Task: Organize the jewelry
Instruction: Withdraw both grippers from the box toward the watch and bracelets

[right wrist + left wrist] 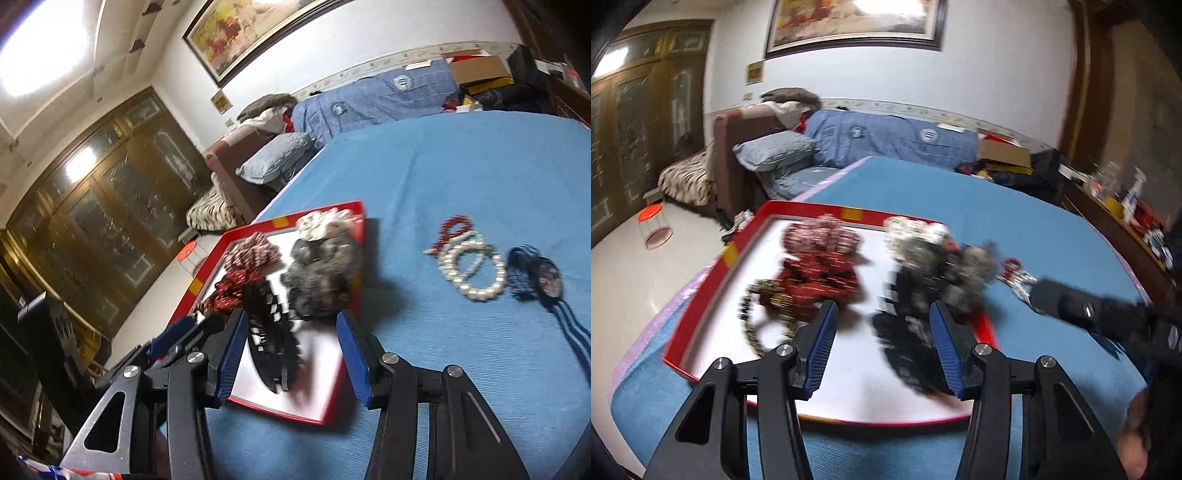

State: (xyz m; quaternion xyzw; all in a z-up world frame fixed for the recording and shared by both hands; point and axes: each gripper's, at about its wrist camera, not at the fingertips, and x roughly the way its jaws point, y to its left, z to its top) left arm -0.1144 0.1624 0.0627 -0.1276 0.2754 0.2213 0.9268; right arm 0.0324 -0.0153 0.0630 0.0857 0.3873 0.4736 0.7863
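A red-rimmed white tray [701,306] lies on a blue cloth [1015,221]. In it are red scrunchies [820,258], a leopard-print band [757,321], a black toothed hair piece [908,336], grey fuzzy scrunchies [964,269] and a white pearly piece [912,229]. My left gripper [882,310] hovers open above the tray with nothing between its pads. My right gripper [291,315] is also open and empty, over the black piece [273,339]. Right of the tray [214,254] lie a red bead bracelet [456,225], a pearl bracelet [476,273] and a blue striped band [535,277].
Behind the cloth-covered surface stand a sofa with a grey pillow [775,151] and a blue quilt [886,136]. A cardboard box [1004,151] and clutter sit at the back right. A jar with a red lid [652,229] stands on the floor at left.
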